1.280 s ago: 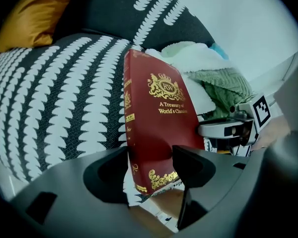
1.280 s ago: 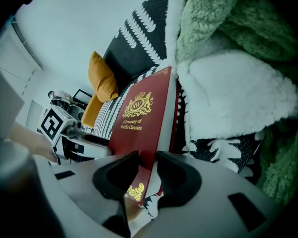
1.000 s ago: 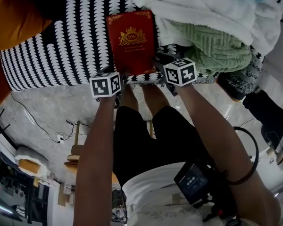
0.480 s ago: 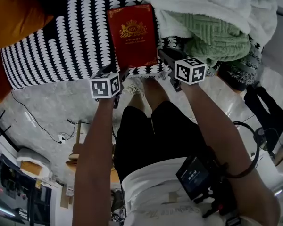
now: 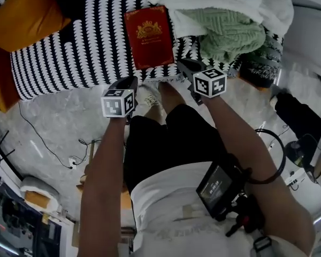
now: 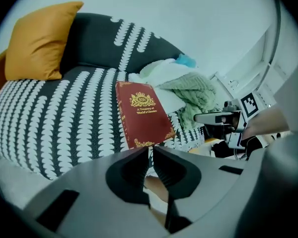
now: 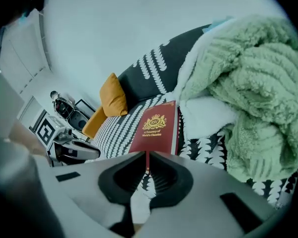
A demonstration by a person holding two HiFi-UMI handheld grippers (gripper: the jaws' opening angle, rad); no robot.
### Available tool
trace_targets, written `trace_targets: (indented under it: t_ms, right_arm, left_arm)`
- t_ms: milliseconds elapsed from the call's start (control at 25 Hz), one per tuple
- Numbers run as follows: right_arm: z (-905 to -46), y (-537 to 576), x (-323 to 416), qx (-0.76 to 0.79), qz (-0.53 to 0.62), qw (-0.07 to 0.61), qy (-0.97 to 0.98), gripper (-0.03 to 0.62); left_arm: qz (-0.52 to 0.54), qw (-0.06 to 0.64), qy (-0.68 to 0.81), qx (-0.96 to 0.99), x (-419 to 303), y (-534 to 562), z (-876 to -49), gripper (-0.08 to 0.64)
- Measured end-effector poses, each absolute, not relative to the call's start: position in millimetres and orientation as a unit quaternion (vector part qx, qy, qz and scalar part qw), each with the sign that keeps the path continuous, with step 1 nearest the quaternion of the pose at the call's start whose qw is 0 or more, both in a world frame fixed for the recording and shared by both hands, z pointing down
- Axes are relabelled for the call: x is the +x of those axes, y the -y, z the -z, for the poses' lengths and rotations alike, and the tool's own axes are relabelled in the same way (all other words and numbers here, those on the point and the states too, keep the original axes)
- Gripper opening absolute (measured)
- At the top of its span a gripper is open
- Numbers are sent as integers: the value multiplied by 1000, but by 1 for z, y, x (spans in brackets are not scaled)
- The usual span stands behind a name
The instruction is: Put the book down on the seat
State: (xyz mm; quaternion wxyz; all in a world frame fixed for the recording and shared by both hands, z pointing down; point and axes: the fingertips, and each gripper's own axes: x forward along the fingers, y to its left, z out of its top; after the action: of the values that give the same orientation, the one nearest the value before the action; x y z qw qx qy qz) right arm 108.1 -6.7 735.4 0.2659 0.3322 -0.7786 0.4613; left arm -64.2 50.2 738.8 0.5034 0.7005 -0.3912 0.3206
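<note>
**Book flat on the seat, both claws empty**

The red book point(image 5: 148, 35) lies face up on the striped seat point(image 5: 69, 47), just ahead of both claw tips and touching neither. The left claw point(image 5: 127, 82) is closing, its jaws nearly together with only a thin slit and nothing between them. The right claw point(image 5: 185, 66) is also closing, its jaws almost meeting and empty. A green blanket point(image 5: 230, 33) is heaped to the right of the right claw. An orange cushion point(image 5: 27, 20) sits well off to the left of the left claw.
</note>
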Motion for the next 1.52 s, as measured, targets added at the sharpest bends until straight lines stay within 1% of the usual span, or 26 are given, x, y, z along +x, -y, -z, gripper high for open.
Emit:
trace_targets:
  t_ms: [80,200,520,720,1000,1240,1520]
  right_arm:
    - [-724,10,107,338,-451,262,784,34]
    - [-702,-2,110,341,-441,256,790,29]
    - [-644,-45,106,341,-432,245,798,23]
    - [-615,-42,102,352,-415,231,807,16]
    - [-553,-43,95,355,-381,202,829,15]
    - [-498,-51,89,345,-354,176,852,15]
    - [-436,-59,87,330,-322,135,877,15]
  left_arm:
    - [-326,486,394,709,-70,-49,-727,12]
    - [-334,471,392,717,-69,-65,-704,11]
    - [-327,465,391,724,-76,-112,-644,11]
    - [-296,447,395,746,-79,-109,-618,11]
    - [-262,421,406,767,-81,-102,-554,11]
    - [-239,411,394,786,-75,-114,-517,11]
    - [-187,367,412,813,-72,-122,-458,11]
